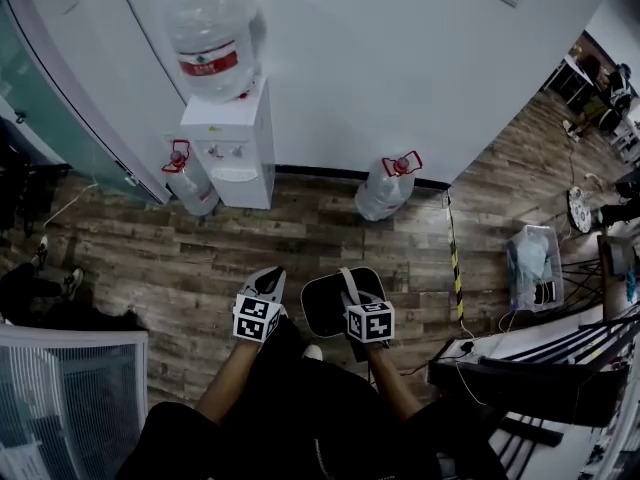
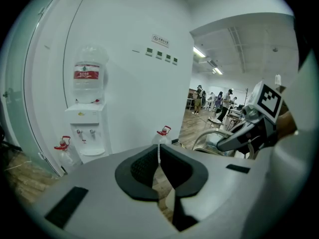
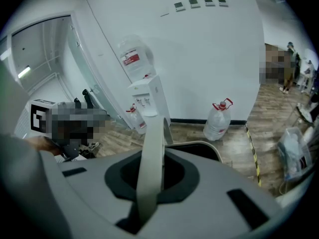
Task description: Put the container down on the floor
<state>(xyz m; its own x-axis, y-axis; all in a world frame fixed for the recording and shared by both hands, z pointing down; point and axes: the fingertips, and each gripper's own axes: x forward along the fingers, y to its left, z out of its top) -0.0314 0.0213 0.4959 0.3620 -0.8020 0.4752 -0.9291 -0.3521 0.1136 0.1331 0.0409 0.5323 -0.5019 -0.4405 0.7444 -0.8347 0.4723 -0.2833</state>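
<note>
Spreading beneath everything was the wooden floor (image 1: 400, 228), with a water cooler (image 1: 235, 138) and spare bottles (image 1: 385, 190) along the wall. Just ahead of the person's legs hung the dark container (image 1: 322, 308), apparently clear of the floor. Its pale handle (image 3: 149, 168) was pinched in the right gripper (image 1: 350, 286). Beside it the left gripper (image 1: 267, 280) was closed on nothing. The container wanted lowering slowly and level, with the pinch kept until the base sat flat.
</note>
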